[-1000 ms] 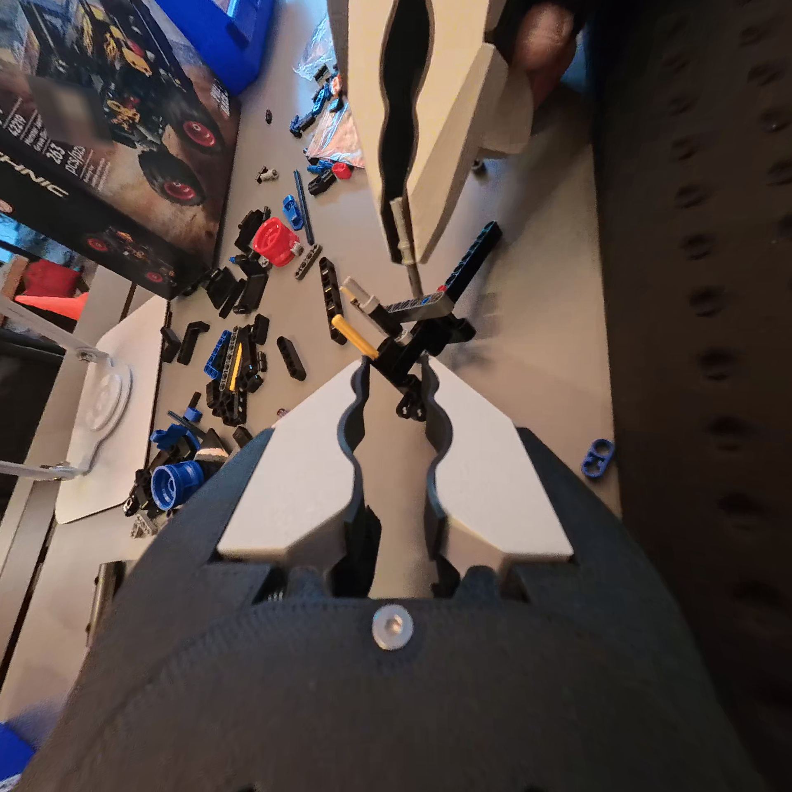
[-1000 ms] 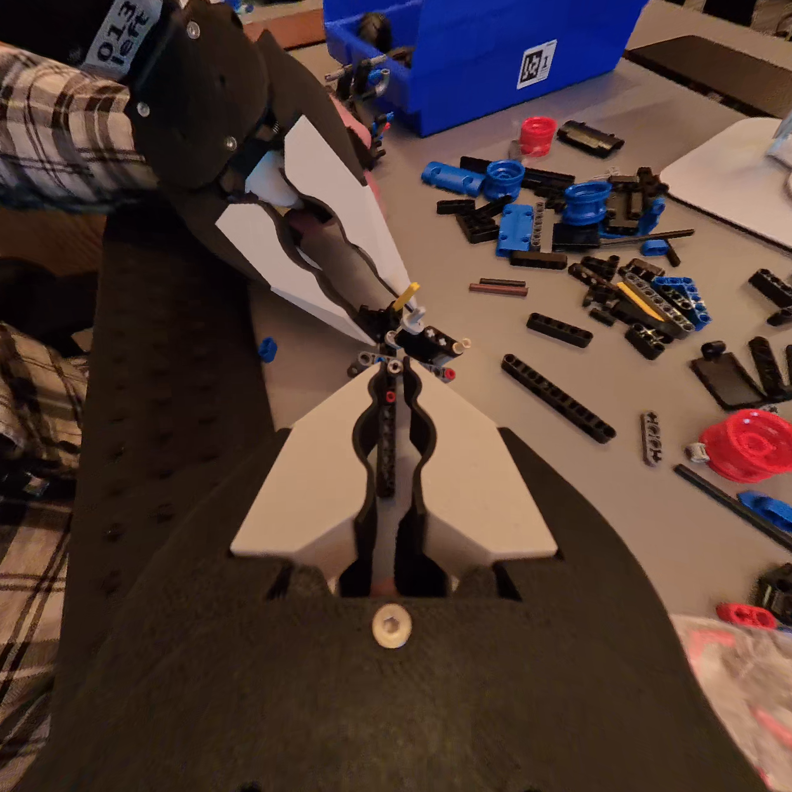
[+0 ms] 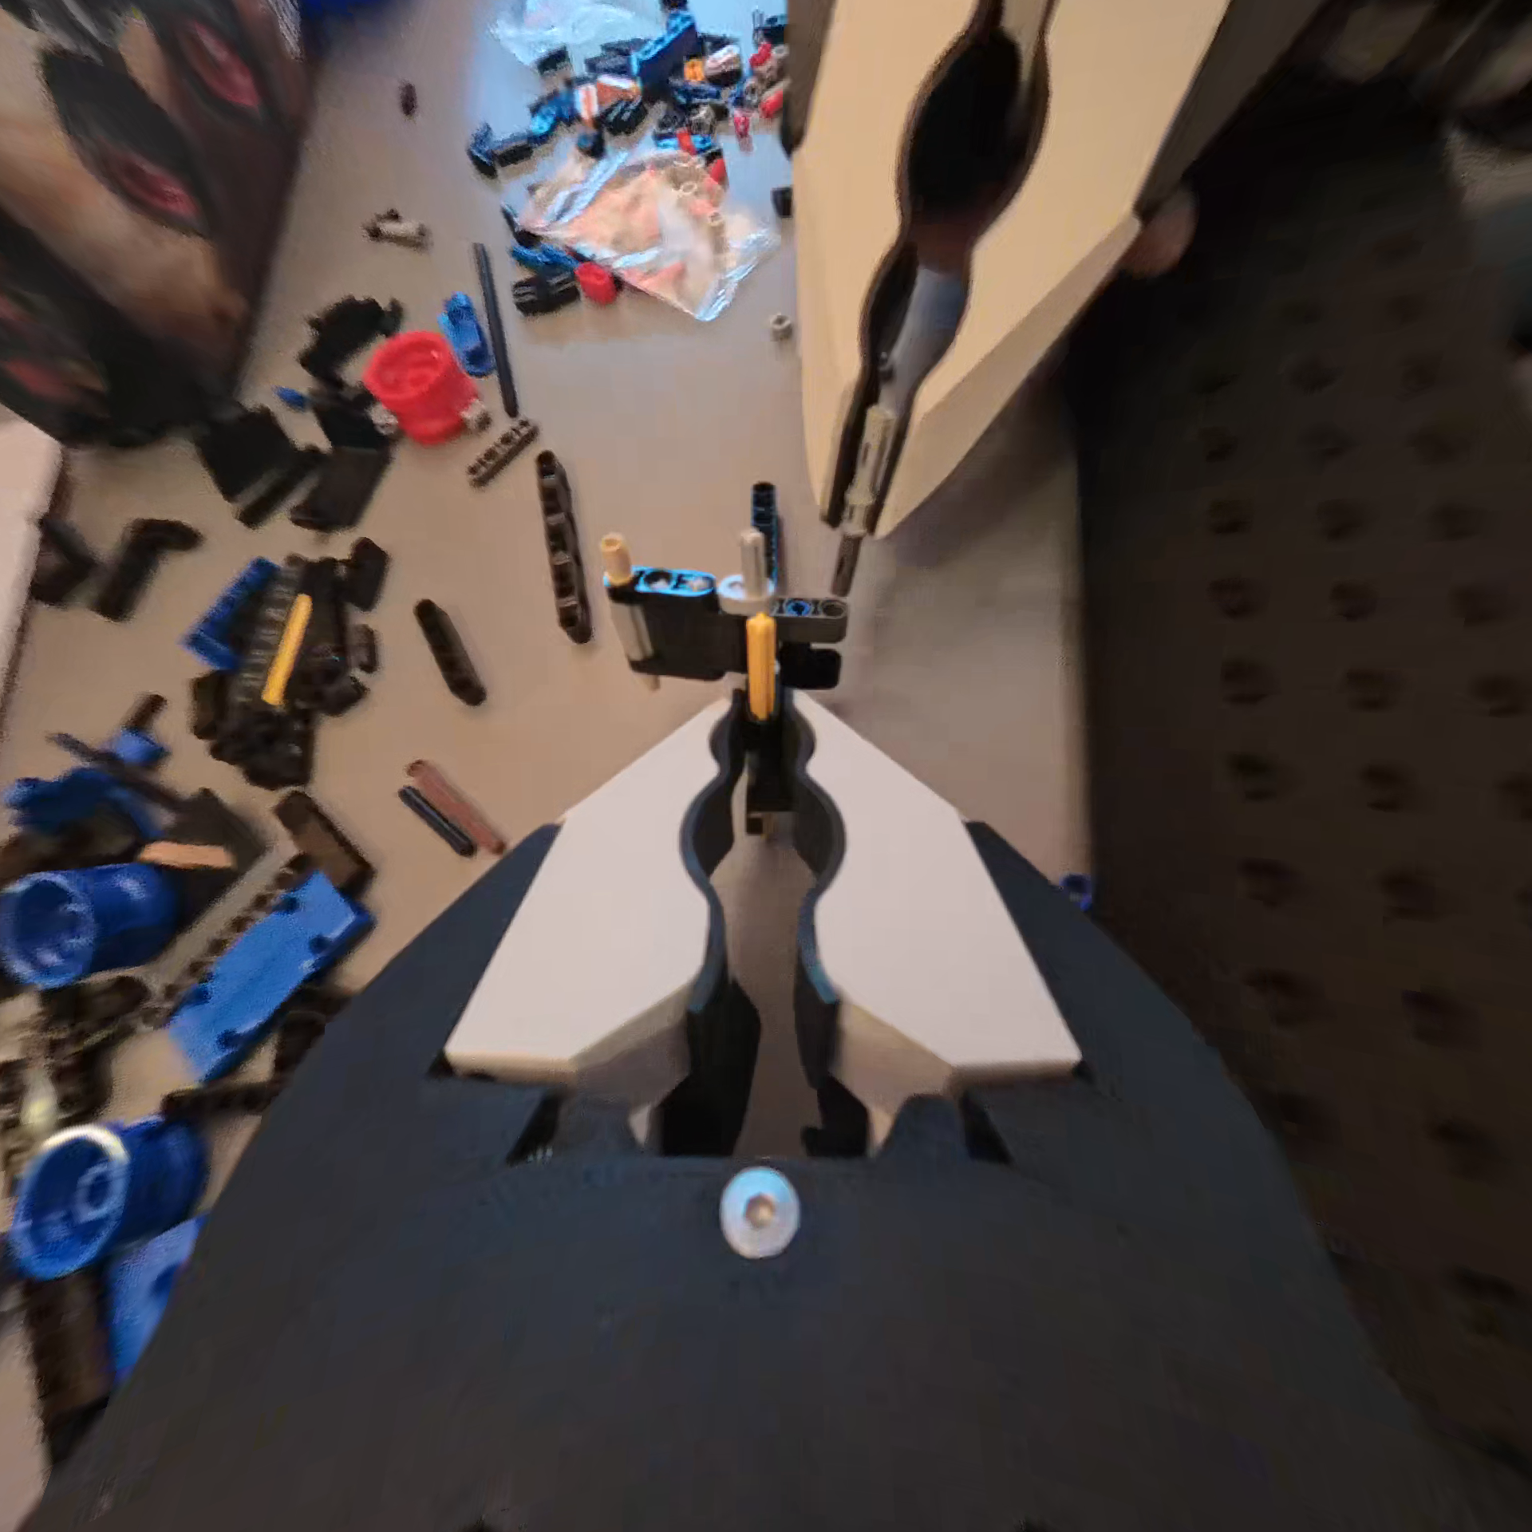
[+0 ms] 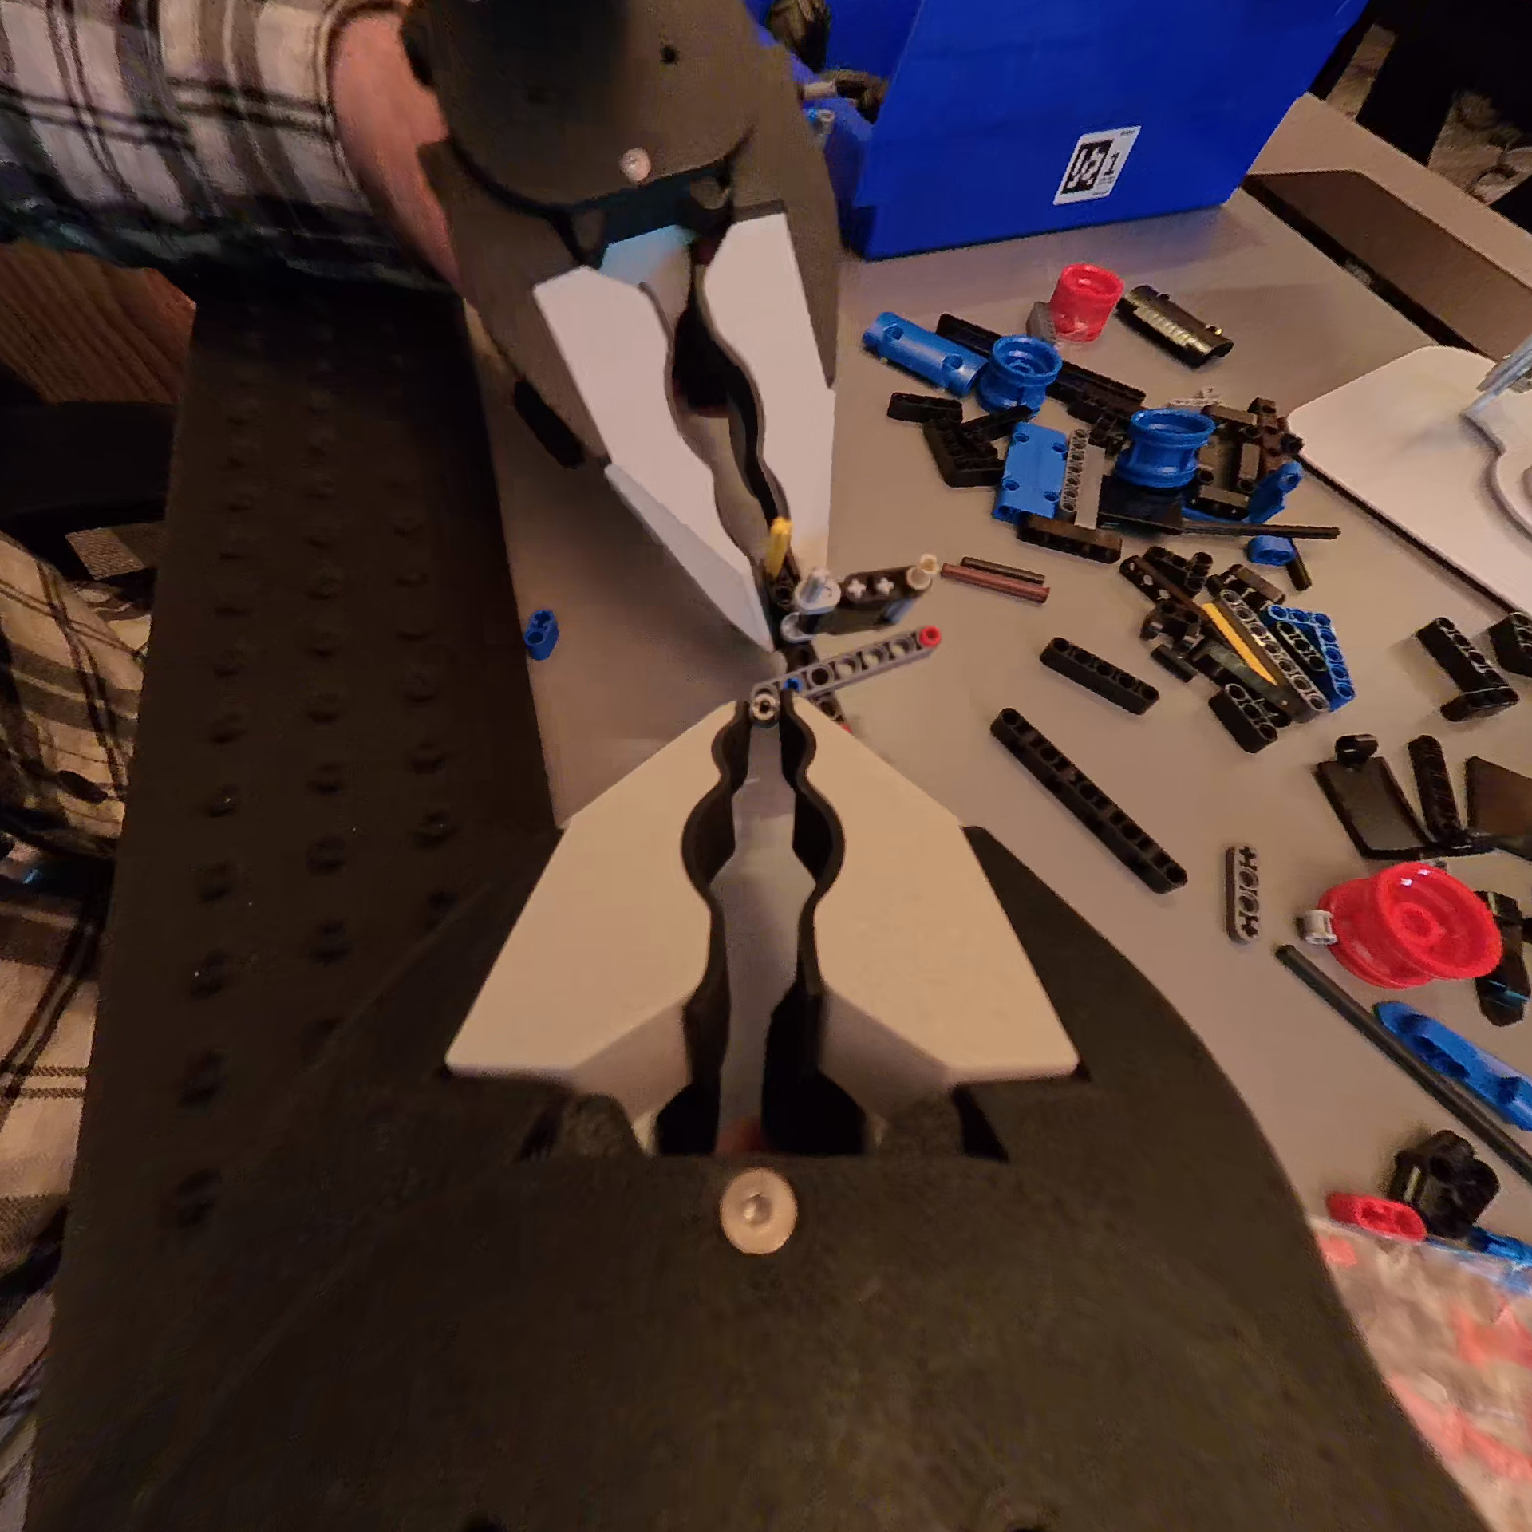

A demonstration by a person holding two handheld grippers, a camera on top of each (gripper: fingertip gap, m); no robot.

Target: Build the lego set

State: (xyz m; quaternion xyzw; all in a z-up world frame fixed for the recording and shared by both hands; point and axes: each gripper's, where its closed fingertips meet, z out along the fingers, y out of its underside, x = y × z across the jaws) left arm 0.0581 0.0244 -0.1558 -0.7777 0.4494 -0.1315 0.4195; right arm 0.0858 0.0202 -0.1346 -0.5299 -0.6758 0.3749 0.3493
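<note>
A small lego assembly (image 3: 705,630) of black blocks, a blue-edged beam, grey pins and a yellow axle (image 3: 760,663) is held above the grey table. My left gripper (image 3: 761,705) is shut on its black lower part. In the right wrist view the left gripper (image 4: 779,618) reaches down from the top onto the assembly (image 4: 854,593). My right gripper (image 4: 767,709) is shut on the end of a thin grey beam (image 4: 854,663) with a red pin at its far end, just under the assembly. It also shows at upper right in the left wrist view (image 3: 858,514).
Loose black and blue parts (image 4: 1227,630), a red wheel (image 4: 1409,924) and a long black beam (image 4: 1086,800) lie to the right. A blue bin (image 4: 1078,99) stands behind. A dark dotted mat (image 4: 315,663) borders the table. The set box (image 3: 124,207) and a plastic bag (image 3: 655,232) lie farther off. Some 4 centimetres of space lies between my two pairs of fingers. The right tips stand about 15 centimetres off the red wheel (image 4: 1409,924). Look for it in the left wrist view (image 3: 426,366) too.
The assembly has turned in my left gripper, and its yellow axle now points straight toward the camera. The grey beam now sticks out sideways from my right gripper's tips. Both grippers have shifted.
</note>
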